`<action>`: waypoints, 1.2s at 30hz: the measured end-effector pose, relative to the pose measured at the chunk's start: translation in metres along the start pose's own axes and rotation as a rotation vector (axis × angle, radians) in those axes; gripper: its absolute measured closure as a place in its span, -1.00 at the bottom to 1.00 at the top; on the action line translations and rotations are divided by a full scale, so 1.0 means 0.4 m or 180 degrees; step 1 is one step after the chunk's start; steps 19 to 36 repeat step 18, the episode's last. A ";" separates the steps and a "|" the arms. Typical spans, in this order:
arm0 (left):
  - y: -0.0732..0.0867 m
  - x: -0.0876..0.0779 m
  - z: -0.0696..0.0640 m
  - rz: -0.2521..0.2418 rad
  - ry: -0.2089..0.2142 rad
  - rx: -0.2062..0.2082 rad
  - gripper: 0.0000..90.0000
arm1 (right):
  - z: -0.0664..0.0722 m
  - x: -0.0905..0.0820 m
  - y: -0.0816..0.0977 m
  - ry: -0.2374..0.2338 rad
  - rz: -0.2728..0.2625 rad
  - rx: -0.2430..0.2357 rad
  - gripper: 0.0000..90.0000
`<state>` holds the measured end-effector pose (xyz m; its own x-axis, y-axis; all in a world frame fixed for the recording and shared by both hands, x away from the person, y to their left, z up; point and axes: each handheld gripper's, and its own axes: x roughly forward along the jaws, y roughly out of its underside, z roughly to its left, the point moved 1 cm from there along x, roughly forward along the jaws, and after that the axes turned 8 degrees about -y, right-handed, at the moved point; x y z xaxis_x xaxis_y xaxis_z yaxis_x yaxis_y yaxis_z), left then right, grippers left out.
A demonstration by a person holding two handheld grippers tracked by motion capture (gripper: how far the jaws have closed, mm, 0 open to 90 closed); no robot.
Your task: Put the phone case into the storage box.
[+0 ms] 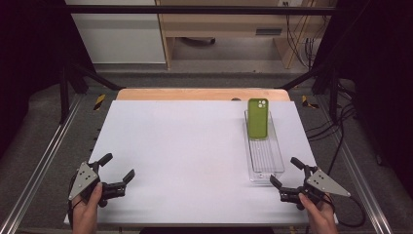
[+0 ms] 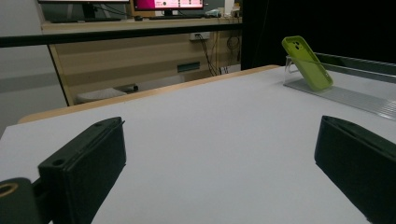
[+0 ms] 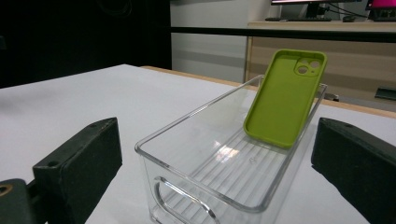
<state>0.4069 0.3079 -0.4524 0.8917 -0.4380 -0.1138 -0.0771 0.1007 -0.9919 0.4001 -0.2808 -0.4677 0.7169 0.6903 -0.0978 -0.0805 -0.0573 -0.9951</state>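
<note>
With both my left gripper and right gripper wide open and empty, I'd pinch the light, bendy green phone case, leaning at the clear bin's far end, by its top edge.

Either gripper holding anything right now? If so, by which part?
Nothing held. Left gripper and right gripper are both open over the table, jaws apart; the green phone case leans untouched in the clear bin.

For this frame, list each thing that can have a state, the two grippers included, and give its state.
Green phone case: empty, tilted, leaning on the bin's far end wall.
Clear plastic bin: upright, open-topped, holding the case.
Left gripper: open, holding nothing, over the white table.
Right gripper: open, holding nothing, at the bin's near end.
</note>
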 end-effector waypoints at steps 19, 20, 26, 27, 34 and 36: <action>-0.008 -0.003 -0.005 -0.0123 0.0123 -0.0003 -0.97 | 0.003 0.049 -0.030 -0.0007 -0.0047 0.0005 -0.93; -0.008 -0.003 -0.005 -0.0123 0.0123 -0.0003 -0.97 | 0.003 0.049 -0.030 -0.0007 -0.0047 0.0005 -0.93; -0.008 -0.003 -0.005 -0.0123 0.0123 -0.0003 -0.97 | 0.003 0.049 -0.030 -0.0007 -0.0047 0.0005 -0.93; -0.008 -0.003 -0.005 -0.0123 0.0123 -0.0003 -0.97 | 0.003 0.049 -0.030 -0.0007 -0.0047 0.0005 -0.93; -0.008 -0.003 -0.005 -0.0123 0.0123 -0.0003 -0.97 | 0.003 0.049 -0.030 -0.0007 -0.0047 0.0005 -0.93; -0.008 -0.003 -0.005 -0.0123 0.0123 -0.0003 -0.97 | 0.003 0.049 -0.030 -0.0007 -0.0047 0.0005 -0.93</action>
